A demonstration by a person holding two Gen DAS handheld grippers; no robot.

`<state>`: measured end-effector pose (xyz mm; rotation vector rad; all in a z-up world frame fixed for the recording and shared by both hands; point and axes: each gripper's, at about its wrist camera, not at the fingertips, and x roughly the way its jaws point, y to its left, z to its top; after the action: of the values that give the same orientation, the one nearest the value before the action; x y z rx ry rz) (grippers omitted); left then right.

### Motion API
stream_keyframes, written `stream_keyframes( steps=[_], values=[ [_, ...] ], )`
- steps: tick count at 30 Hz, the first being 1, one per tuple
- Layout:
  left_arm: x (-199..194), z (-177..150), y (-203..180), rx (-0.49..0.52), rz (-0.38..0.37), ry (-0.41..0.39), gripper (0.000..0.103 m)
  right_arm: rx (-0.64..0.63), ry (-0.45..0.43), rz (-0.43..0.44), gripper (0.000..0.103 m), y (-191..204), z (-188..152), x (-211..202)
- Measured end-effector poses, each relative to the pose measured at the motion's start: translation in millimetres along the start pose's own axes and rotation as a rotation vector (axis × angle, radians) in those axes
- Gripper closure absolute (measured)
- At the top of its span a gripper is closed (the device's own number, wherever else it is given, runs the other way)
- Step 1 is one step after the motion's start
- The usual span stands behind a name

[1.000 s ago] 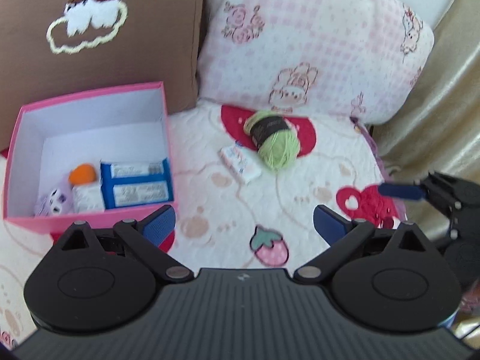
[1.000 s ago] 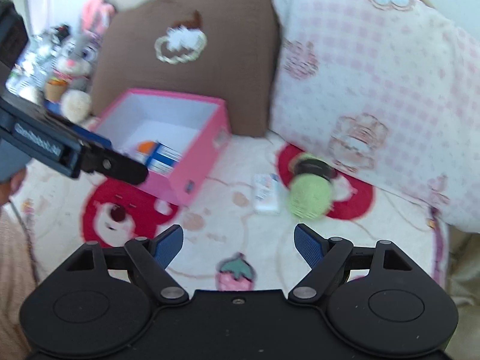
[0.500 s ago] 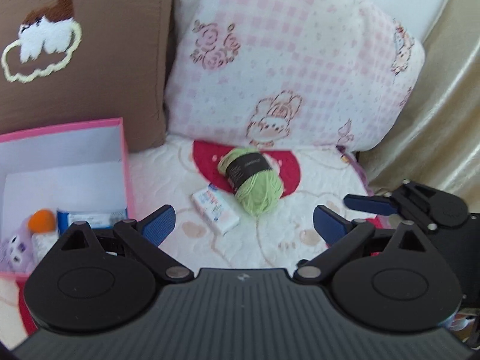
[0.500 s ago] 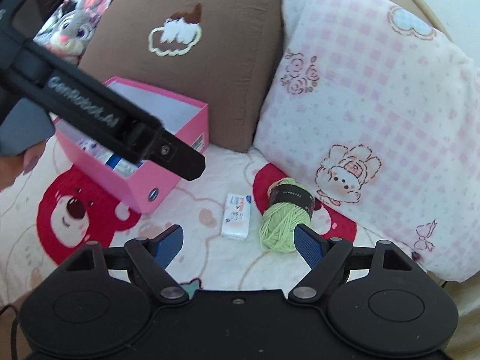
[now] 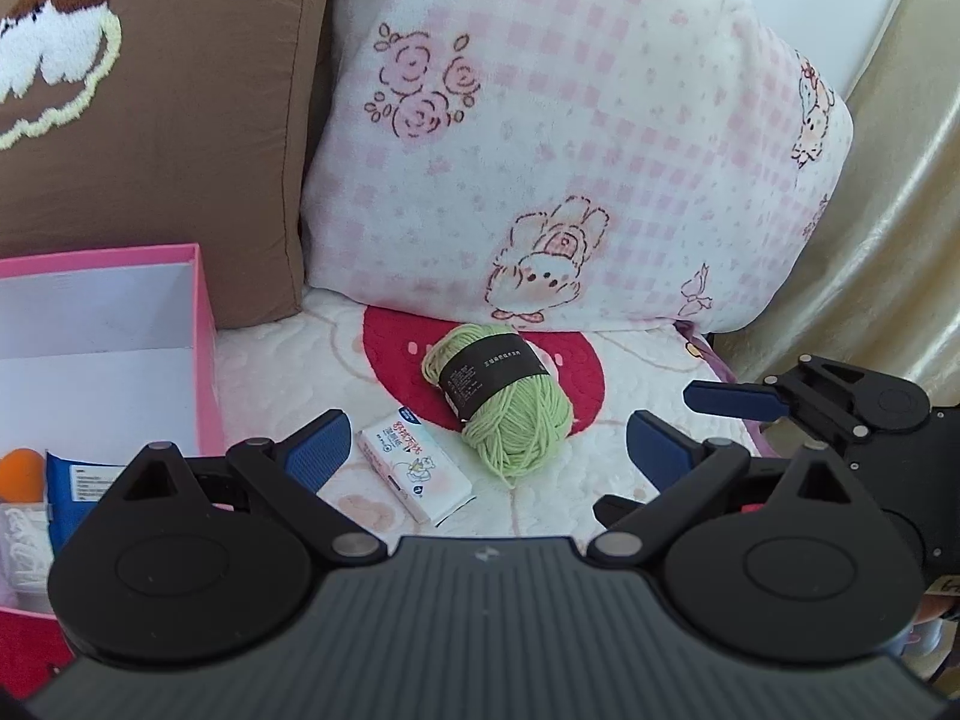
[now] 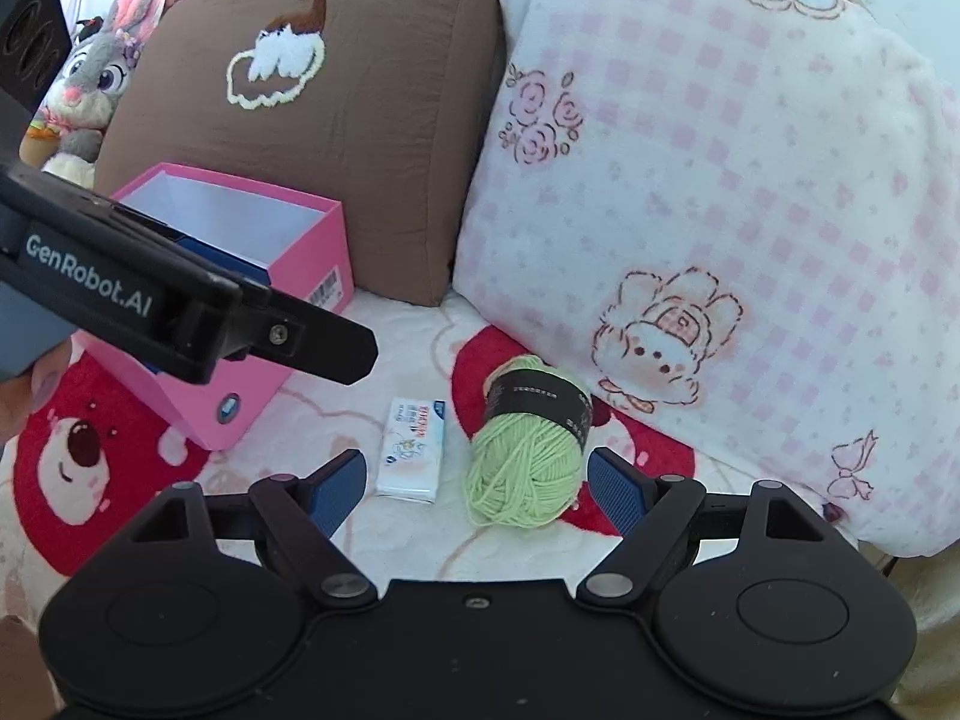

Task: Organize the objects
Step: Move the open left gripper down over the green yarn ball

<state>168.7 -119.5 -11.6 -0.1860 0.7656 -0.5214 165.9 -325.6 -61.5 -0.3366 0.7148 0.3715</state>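
Black tongs (image 6: pixel 477 483) with blue ribbed pads (image 6: pixel 613 482), silver pivot screws, white "GenRobot.AI" lettering.

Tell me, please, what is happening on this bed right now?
A person is tidying loose items into a pink box with two handheld grippers. The left gripper and the right gripper both have their jaws open and hold nothing. A ball of green yarn and a small tissue pack lie on the blanket beside the box, not yet picked up. The box already holds a blue packet and an orange-topped item.
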Motion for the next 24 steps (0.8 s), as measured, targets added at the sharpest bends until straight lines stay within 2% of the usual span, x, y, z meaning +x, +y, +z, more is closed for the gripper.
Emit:
stream_keyframes(
  steps=[3, 5, 8, 11, 16, 19, 24],
  values=[
    [15, -2, 1, -0.023, -0.001, 0.005, 0.003, -0.006, 0.015, -0.008, 0.019, -3, -2, 12],
    [24, -4, 0, -0.056, -0.023, 0.011, 0.004, -0.009, 0.005, -0.027, 0.019, -6, -3, 18],
    [37, -4, -7, -0.056, -0.052, 0.017, 0.004, 0.005, -0.015, -0.055, 0.019, -13, -6, 26],
    [49, 0, -9, -0.067, -0.05, 0.011, 0.004, 0.02, -0.02, -0.064, 0.019, -20, -10, 35],
    [78, 1, -9, -0.09, -0.043, 0.06, 0.005, 0.032, -0.027, -0.071, 0.019, -31, -11, 48],
    [91, 1, -4, -0.141, -0.038, 0.062, 0.005, 0.028, -0.004, -0.087, 0.019, -36, -13, 54],
    [107, 1, 6, -0.219, -0.099, 0.1, 0.006, 0.021, 0.027, -0.107, 0.019, -43, -15, 57]
  ],
)
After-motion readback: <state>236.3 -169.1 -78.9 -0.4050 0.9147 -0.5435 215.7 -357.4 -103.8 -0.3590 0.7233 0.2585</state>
